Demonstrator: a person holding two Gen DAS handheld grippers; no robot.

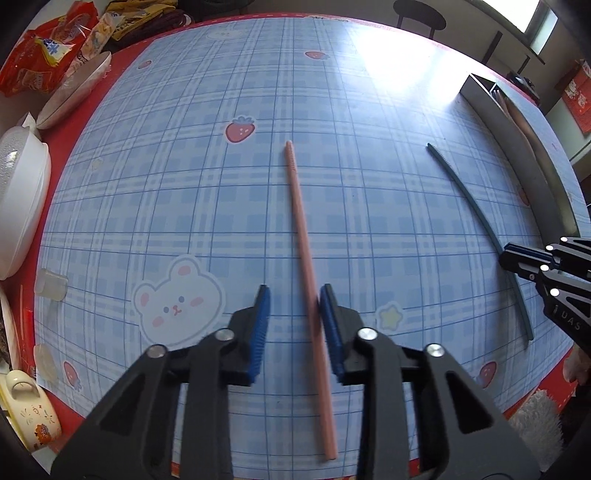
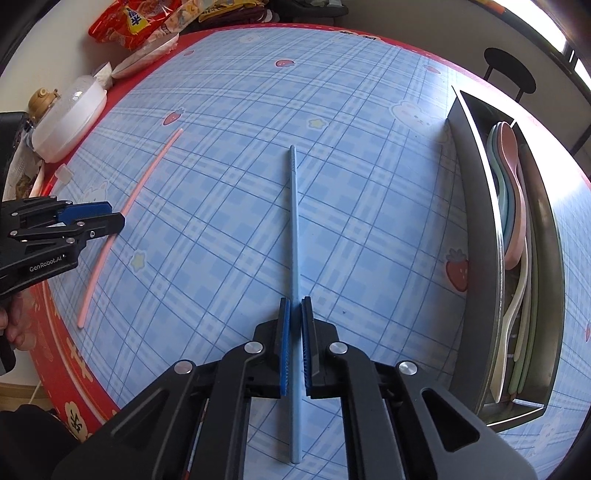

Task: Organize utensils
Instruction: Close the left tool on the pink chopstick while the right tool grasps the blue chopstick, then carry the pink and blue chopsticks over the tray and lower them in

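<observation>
Daylight comes in from a window (image 1: 535,22) at the upper right and lights both views brightly. In the left wrist view it throws a white glare patch on the glossy tablecloth (image 1: 391,62), washing out the plaid there. Shadows are soft and faint. Both fisheye pictures bend straight lines strongly toward the edges and darken to black at the corners. The pink chopstick (image 1: 314,317) is slightly blurred near the lens; farther off, detail stays sharp.

Glossy plaid tabletop (image 2: 229,155) cover; matt plastic chopsticks (image 2: 294,236); brushed metal tray (image 2: 476,280) at right; ribbed blue tong pads (image 2: 284,343).
</observation>
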